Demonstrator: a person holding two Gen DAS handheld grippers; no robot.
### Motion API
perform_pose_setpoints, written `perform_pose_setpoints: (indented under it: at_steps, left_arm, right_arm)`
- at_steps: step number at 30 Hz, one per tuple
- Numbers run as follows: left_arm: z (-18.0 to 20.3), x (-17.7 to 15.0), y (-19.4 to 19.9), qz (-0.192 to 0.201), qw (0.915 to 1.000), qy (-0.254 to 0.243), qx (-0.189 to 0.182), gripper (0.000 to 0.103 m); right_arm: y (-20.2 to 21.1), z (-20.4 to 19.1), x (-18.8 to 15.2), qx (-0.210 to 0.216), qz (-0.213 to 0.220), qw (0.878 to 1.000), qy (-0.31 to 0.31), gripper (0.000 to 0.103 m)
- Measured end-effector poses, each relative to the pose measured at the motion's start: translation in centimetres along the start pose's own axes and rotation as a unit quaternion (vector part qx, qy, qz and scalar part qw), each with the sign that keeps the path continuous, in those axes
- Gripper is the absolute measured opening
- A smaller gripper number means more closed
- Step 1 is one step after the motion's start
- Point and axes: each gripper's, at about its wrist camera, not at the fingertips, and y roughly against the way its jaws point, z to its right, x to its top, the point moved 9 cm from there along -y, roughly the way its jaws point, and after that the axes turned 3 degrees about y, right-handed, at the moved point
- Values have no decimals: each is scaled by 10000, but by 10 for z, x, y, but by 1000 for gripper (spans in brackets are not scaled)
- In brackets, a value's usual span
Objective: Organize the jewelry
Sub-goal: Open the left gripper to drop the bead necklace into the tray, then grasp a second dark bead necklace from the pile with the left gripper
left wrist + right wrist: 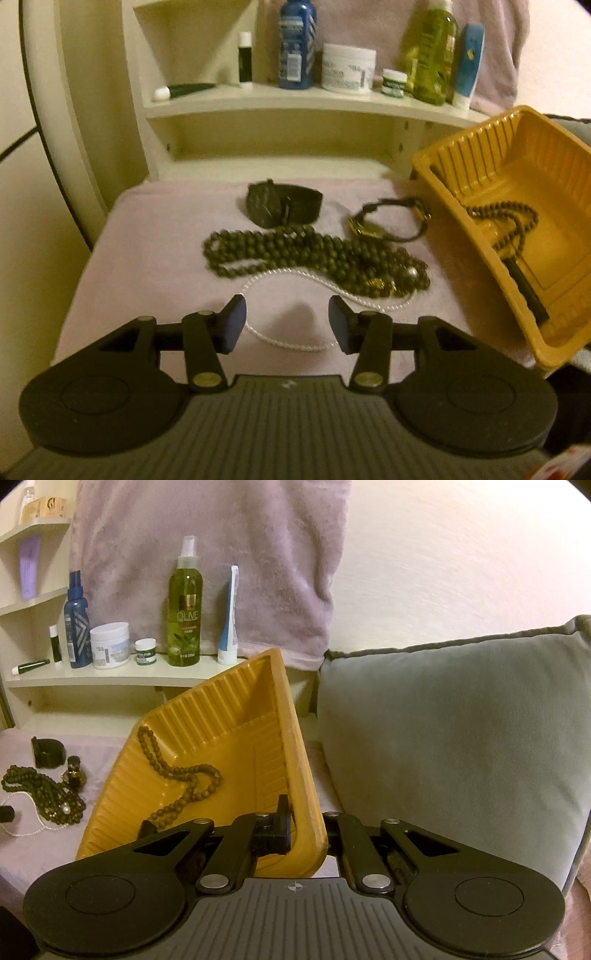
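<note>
Lighting: dim, warm indoor light with a yellow-green cast in both views; source not visible. Shadows: soft; one dark patch lay on the pink cloth (155, 236) between the left gripper (287, 321) fingers, and deeper shade sat under the shelf (295, 107). Glare: none strong; a faint sheen on the yellow tray (295, 746) wall. Sharpness: left view soft throughout, bottles (434, 55) on the shelf smeared, beads (314, 251) grainy; right view crisper, the label on the green bottle (185, 602) readable. Distortion: heavy fisheye bending, the shelf edges and the cushion (461, 716) curved, corners vignetted black. Noise: visible grain on the wall (461, 554).
</note>
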Motion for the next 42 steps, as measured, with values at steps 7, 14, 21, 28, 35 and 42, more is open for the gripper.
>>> perform_pose_setpoints:
  at_steps: [7, 14, 21, 28, 35, 42]
  left_arm:
    - [16, 5, -10, 62, 9999, -83, -120, 44]
    - [21, 18, -25, 134, 9997, 132, -126, 40]
    - [17, 25, -44, -33, 9983, 547, -174, 26]
    - [17, 25, -43, -71, 9972, 678, -320, 7]
    - [7, 35, -20, 119, 9974, 627, -324, 6]
    - [-8, 80, 17, 524, 9968, 435, -408, 6]
  right_arm:
    - [0, 0, -1, -11, -4, 10000, 2, 6]
    - [-1, 0, -1, -16, -13, 10000, 16, 6]
    - [-2, 0, -1, -22, -19, 10000, 27, 6]
    - [-3, 0, -1, -26, -18, 10000, 34, 6]
    - [-4, 2, -1, -11, -14, 10000, 24, 6]
    - [-2, 1, 2, -4, 20, 10000, 25, 6]
